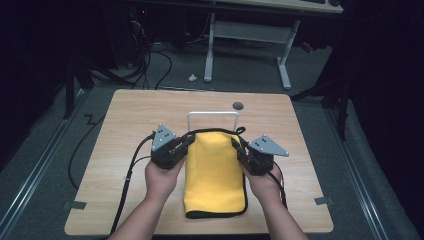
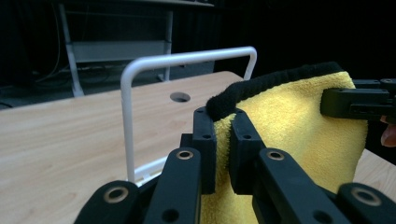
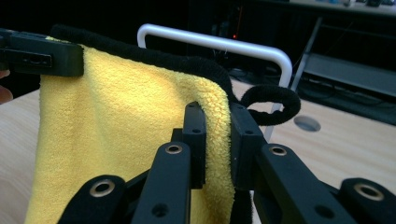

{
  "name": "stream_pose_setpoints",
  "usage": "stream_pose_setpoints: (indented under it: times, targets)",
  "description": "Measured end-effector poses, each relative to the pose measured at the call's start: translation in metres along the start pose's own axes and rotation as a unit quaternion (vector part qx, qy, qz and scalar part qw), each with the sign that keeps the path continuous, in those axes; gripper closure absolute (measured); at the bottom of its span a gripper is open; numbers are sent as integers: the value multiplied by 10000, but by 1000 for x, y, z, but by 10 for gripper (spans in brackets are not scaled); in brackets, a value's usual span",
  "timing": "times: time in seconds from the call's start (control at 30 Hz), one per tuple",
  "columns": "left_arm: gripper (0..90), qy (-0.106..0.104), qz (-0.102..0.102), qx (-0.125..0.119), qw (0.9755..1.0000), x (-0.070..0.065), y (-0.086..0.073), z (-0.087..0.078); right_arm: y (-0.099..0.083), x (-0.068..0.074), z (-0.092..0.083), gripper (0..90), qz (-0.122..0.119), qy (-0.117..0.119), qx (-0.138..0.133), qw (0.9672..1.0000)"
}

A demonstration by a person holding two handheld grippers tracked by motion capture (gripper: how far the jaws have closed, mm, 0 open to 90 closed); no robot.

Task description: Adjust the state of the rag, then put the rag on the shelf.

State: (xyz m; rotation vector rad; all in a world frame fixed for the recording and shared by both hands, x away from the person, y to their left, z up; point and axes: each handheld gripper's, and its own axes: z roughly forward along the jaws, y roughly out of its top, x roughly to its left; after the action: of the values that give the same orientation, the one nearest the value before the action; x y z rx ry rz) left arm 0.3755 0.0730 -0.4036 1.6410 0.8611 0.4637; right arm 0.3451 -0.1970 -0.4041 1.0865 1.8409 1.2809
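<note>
One yellow towel (image 1: 215, 172) with a black hem is held up by its two far corners, just in front of the white rack (image 1: 212, 114), while its near end lies on the table (image 1: 125, 130). The left corner is pinched in the left claw (image 1: 189, 141), whose jaws are seen in the left gripper view nearly closed on the cloth just under the hem. The right corner is gripped in the same manner by the right claw (image 1: 237, 145), with the black hanging loop (image 3: 271, 105) of the towel left free beside it.

It is judged that the towel is meant to be draped over the rack's top bar. Several faults may be expected. Only a little cloth is clamped at each corner, so a corner could be pulled out if the hands are spread and the hem is stretched tight. If one corner is raised above the other, the towel would be laid askew on the bar. The light rack could be tipped or pushed back if the hem or the loop is caught on it.

Counted: one towel, one loop, one rack, two claws, two hands, one table with one round hole (image 1: 238, 105).
</note>
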Motion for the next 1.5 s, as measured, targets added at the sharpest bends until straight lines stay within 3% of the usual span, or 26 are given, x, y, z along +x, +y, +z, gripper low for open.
stream_pose_setpoints:
  times: [0.33,0.53,0.8,0.87,1.17,1.5]
  targets:
    - [835,16,246,-301,9992,-1,35,-9,31,0,-5,799,-63,-48,-334,9994]
    - [836,27,487,-496,9976,-5,61,-14,50,-2,-12,799,-56,-106,-577,9983]
    - [836,47,641,-726,9953,-8,90,-18,75,-5,-21,800,-139,-178,-911,9956]
    - [836,99,719,-774,9944,-9,95,-19,79,-5,-22,801,-153,-191,-970,9950]
    - [836,71,694,-749,9947,-3,105,-11,90,-11,-20,800,-139,-195,-1035,9943]
    - [836,38,783,-867,9932,3,123,3,103,-22,-11,800,4,-245,-1143,9931]
